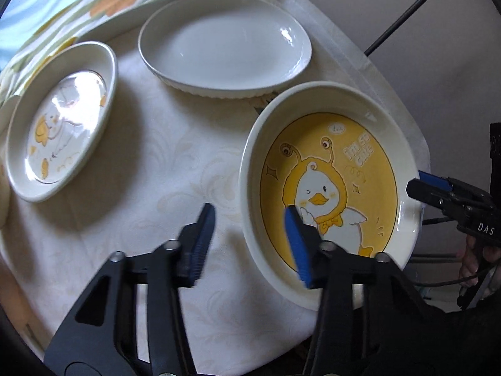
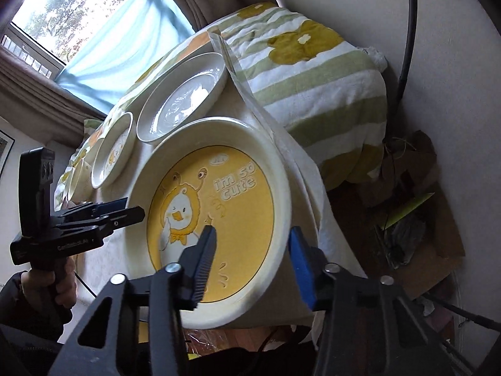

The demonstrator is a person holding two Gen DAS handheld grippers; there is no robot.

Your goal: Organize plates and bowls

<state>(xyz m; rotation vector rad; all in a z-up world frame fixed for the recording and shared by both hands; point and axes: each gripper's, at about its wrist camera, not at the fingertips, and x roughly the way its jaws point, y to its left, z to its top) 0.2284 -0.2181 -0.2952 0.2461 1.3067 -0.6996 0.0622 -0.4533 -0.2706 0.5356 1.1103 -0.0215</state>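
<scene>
Plates and bowls lie spread on the desk (image 1: 150,163) under a cream patterned cloth. Nearest stands a deep round ceramic plate with a yellow duck picture (image 1: 328,188), at the desk's edge. Beyond it sits a plain white oval ceramic dish (image 1: 225,44), and to the side a smaller white plate with a pale duck drawing (image 1: 62,122); all three are apart from each other.

The left gripper (image 1: 247,241) has its fingers half-wide astride the near rim of the yellow plate, one finger inside, one outside, but the pads do not seem to press the rim yet. The right gripper (image 2: 250,260) stands the same way on the opposite rim, also partly closed with the wall between its fingers, not clearly clamped.

I judge that the step in hand is grasping the yellow plate with both hands. The next move calls for closing both pairs of fingers firmly, then lifting level, because the plate sits near the edge.
</scene>
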